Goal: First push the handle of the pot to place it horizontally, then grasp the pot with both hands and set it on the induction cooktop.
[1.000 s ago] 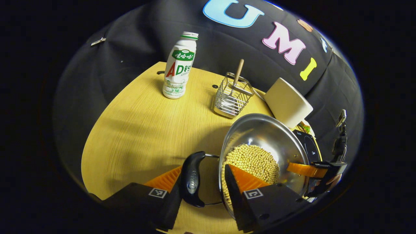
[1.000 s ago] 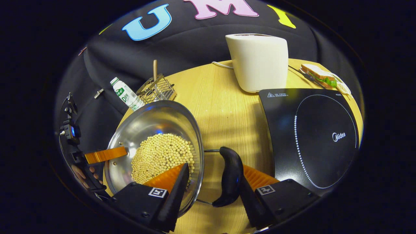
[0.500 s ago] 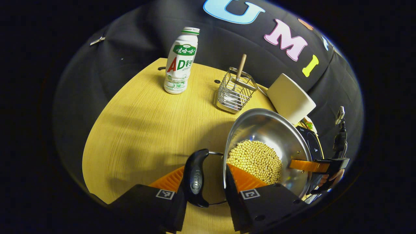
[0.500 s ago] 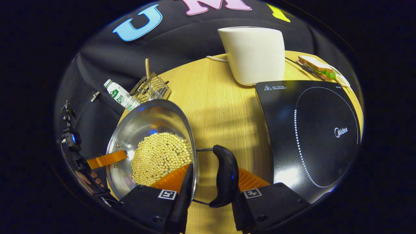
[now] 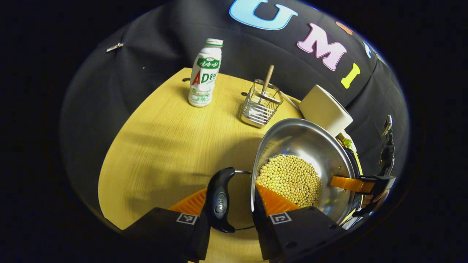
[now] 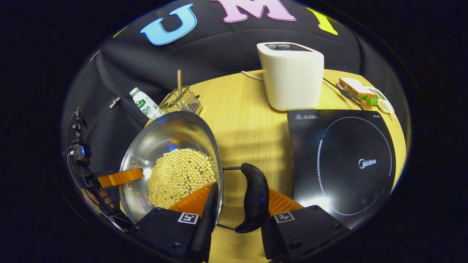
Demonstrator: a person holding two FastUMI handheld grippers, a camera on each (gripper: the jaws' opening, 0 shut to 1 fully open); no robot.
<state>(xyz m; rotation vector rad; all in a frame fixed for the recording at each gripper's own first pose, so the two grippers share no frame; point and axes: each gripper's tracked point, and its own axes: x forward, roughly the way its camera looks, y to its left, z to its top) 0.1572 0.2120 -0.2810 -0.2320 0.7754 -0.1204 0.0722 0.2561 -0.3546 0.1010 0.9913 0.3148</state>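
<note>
A steel pot (image 5: pixel 299 146) holding soybeans (image 5: pixel 289 179) hangs between both grippers over the wooden table (image 5: pixel 164 146). My left gripper (image 5: pixel 230 193) is shut on its near black handle (image 5: pixel 219 199) and rim, with one finger inside the pot. In the right gripper view, my right gripper (image 6: pixel 241 193) is shut the same way on the opposite handle (image 6: pixel 252 197) of the pot (image 6: pixel 168 135). The black induction cooktop (image 6: pixel 347 160) lies just to the right of that handle. Each view shows the other gripper's finger inside the far rim.
A white toaster (image 6: pixel 292 80) stands behind the cooktop, and a sandwich on a plate (image 6: pixel 356 91) lies to its right. A wire rack with a wooden stick (image 5: pixel 260 106) and a white drink bottle (image 5: pixel 204 73) stand at the table's back.
Both grippers narrowed from a wider stance onto the handles and rim. Both views then rose, and the pot stayed between the fingers.
</note>
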